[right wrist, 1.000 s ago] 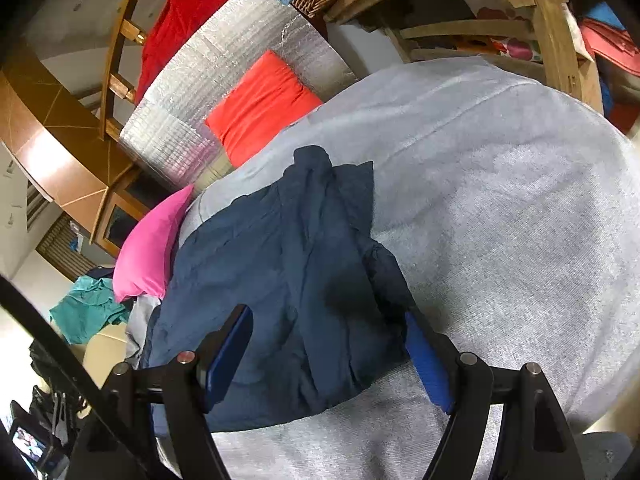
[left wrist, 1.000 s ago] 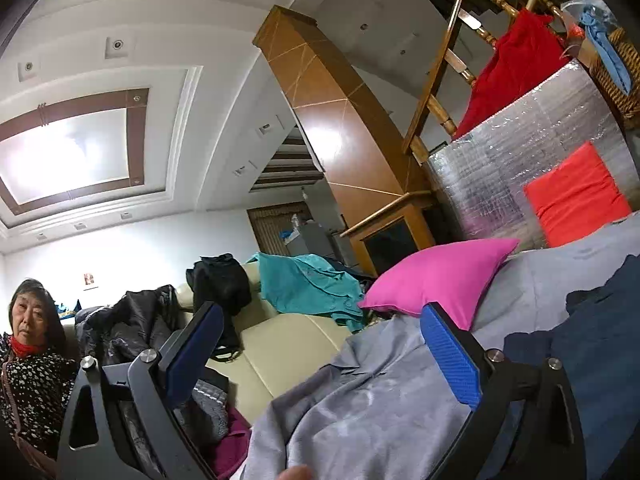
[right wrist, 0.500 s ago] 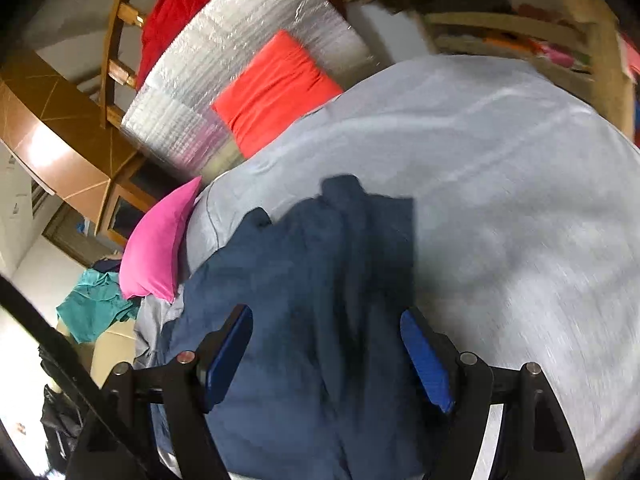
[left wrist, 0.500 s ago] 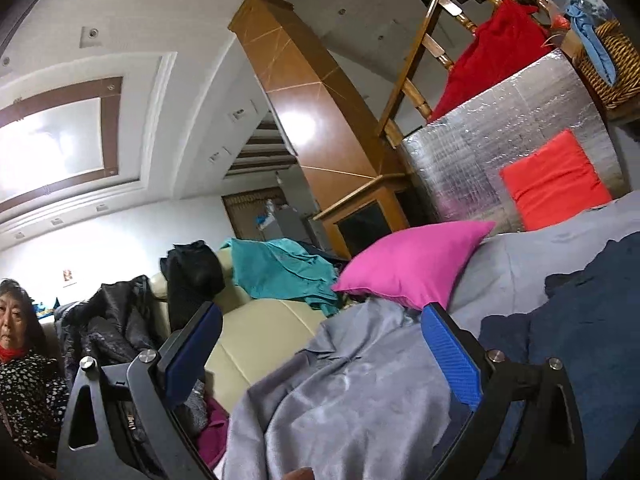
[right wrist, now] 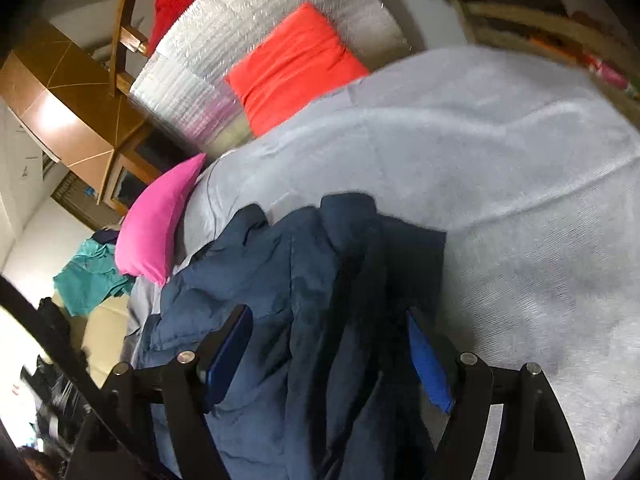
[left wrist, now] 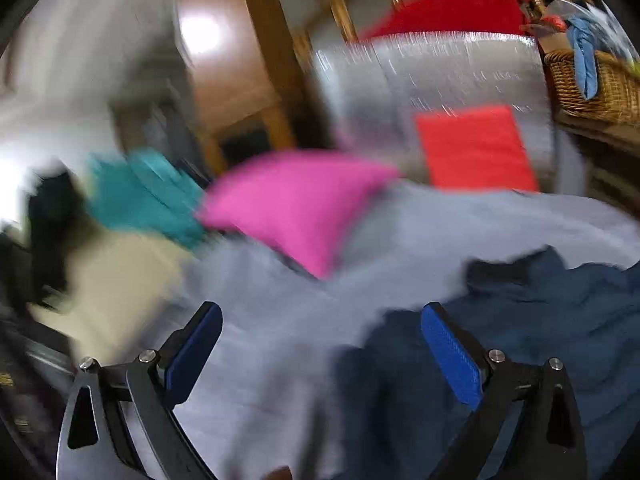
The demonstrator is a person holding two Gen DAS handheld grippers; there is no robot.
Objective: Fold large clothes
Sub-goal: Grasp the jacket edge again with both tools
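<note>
Folding looks barely begun: the navy garment [right wrist: 312,300] lies crumpled at lower centre on the grey bedspread [right wrist: 520,200], both grippers' jaws apart and empty.

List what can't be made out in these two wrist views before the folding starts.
- Navy garment: its type and full outline; crumpled, and cut off by the bottom edge in the right wrist view.
- Grey garment: its shape; motion blur smears the left wrist view, and the edge cuts its lower part.
- Teal cloth: no detail; blurred in the left view, small in the right.
- Basket: its contents; cut by the frame's edge.
</note>
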